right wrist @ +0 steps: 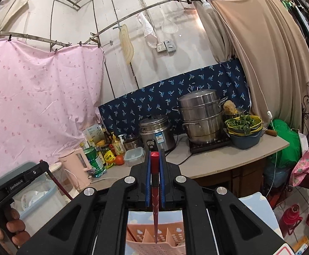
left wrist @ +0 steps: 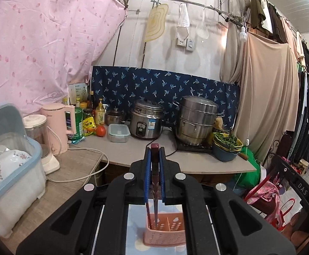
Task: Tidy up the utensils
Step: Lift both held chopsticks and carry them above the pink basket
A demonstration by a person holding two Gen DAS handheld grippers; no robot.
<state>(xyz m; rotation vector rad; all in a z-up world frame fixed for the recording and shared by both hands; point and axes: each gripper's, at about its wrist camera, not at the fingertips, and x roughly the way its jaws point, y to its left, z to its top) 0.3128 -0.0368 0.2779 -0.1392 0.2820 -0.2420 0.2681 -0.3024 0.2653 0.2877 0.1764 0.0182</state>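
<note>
Below both pairs of fingers sits the pink utensil holder (right wrist: 154, 243). Each dark red chopstick (left wrist: 155, 182) (right wrist: 155, 182) runs lengthwise between closed fingers, tip hanging down into a compartment. Left gripper (left wrist: 155, 148) and right gripper (right wrist: 155, 153) seem about equally near, the counter (left wrist: 133, 148) beyond.

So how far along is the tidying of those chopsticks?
Nothing looks finished yet. In hand: the left claw is clamped on one dark red chopstick, the right claw on another, each hanging tip-down over the pink perforated plastic utensil basket. Whether the tips sit inside its compartments yet, I cannot tell. Left: letting both go into the basket.
</note>
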